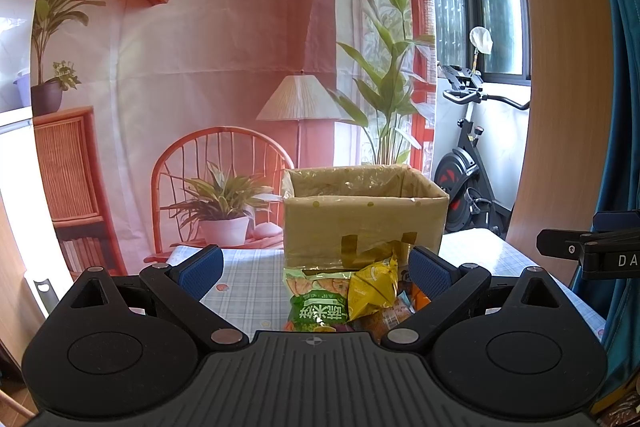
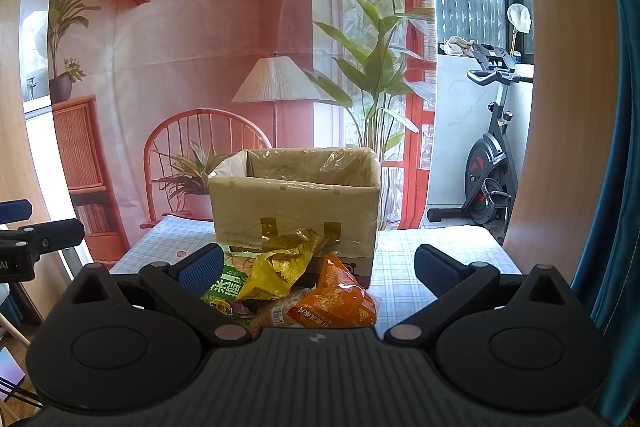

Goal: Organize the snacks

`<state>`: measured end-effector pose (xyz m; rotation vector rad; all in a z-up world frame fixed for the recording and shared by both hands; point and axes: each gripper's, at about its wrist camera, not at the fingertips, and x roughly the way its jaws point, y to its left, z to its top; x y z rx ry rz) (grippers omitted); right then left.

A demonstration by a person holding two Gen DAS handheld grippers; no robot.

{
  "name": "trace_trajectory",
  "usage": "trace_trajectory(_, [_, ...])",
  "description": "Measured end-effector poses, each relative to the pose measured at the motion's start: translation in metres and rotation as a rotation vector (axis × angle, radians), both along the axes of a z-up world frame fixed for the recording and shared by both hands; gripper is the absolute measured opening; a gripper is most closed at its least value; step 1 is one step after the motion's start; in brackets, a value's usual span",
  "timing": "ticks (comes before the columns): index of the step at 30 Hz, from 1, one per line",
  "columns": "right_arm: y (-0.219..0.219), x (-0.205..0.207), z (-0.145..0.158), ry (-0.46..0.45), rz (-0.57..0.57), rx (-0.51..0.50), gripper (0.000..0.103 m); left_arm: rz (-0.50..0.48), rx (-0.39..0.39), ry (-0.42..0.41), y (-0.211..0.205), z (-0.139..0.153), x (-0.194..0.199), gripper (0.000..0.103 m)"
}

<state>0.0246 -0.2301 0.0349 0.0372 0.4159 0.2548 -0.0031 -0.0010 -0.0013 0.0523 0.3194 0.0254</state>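
An open cardboard box (image 1: 362, 223) (image 2: 294, 217) patched with tape stands on the checked tablecloth (image 1: 248, 279) (image 2: 420, 267). A heap of snack packets lies in front of it: a green bag (image 1: 316, 305) (image 2: 222, 291), a crumpled yellow bag (image 1: 372, 287) (image 2: 278, 271) and an orange bag (image 2: 340, 299). My left gripper (image 1: 314, 271) is open, held above and short of the heap, with nothing between its fingers. My right gripper (image 2: 318, 267) is open too, hovering over the packets, its blue pads wide apart.
A printed room backdrop (image 1: 224, 67) hangs behind the table. An exercise bike (image 1: 468, 163) (image 2: 492, 147) stands at the right by the window. A blue curtain (image 2: 616, 147) hangs at the far right. The other gripper shows at the frame edge (image 1: 592, 247) (image 2: 28, 247).
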Motion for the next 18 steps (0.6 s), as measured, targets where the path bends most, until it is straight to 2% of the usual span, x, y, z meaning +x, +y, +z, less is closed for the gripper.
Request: trace_trajectory(18, [0.0002, 0.0004, 0.0003, 0.002, 0.000, 0.000, 0.103, 0.002, -0.024, 0.018, 0.0006, -0.0034, 0.0004, 0.100])
